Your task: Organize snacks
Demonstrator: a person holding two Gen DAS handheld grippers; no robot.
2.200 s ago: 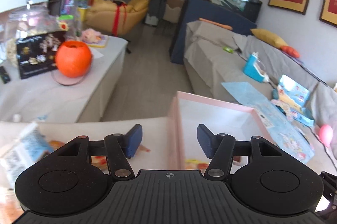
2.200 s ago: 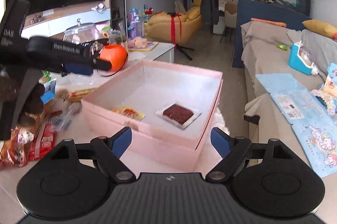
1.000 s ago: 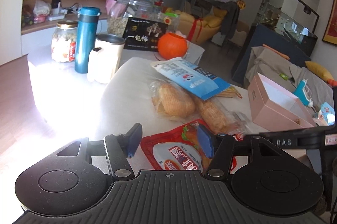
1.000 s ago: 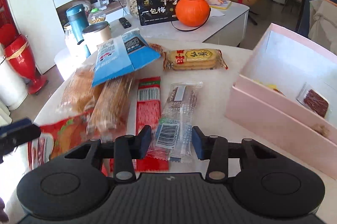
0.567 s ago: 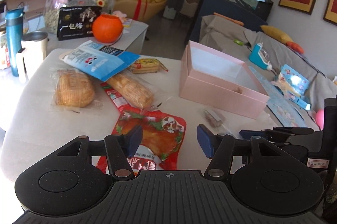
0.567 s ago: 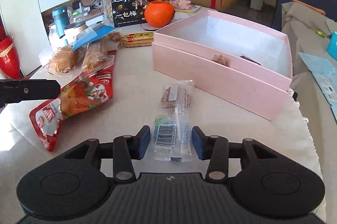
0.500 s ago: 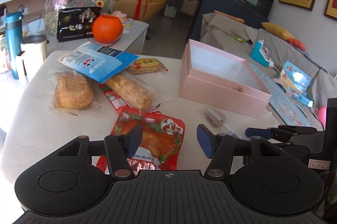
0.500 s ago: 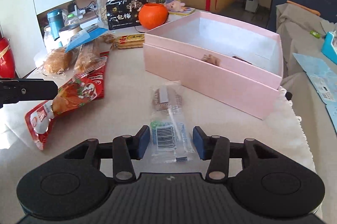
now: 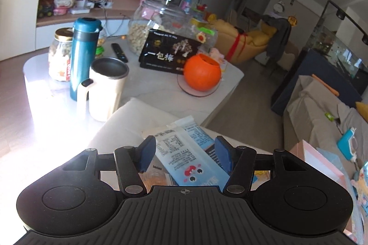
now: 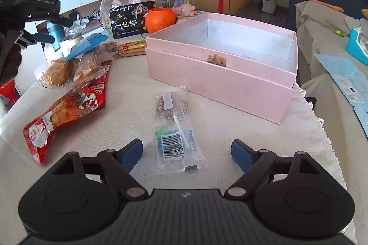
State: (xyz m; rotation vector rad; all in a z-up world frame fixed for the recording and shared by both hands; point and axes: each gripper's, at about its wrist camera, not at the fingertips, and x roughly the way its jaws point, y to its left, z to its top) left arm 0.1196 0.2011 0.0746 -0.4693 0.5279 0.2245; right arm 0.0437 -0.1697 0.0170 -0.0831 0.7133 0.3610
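Flanking clear packet (image 10: 176, 127), right gripper (image 10: 186, 153) fingers (image 10: 128, 154) apart

On the desk (image 10: 230, 130), a clear-wrapped snack (image 10: 176, 127) lies before the open box (image 10: 220, 79). Other packets (image 10: 69, 107) lie to its left.

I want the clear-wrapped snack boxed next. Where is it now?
In the right wrist view, the clear-wrapped snack lies flat on the table, just ahead of the open right gripper, near the pink box.

Black right gripper (image 10: 185, 154) with blue-padded fingers (image 10: 129, 154), silver screws.
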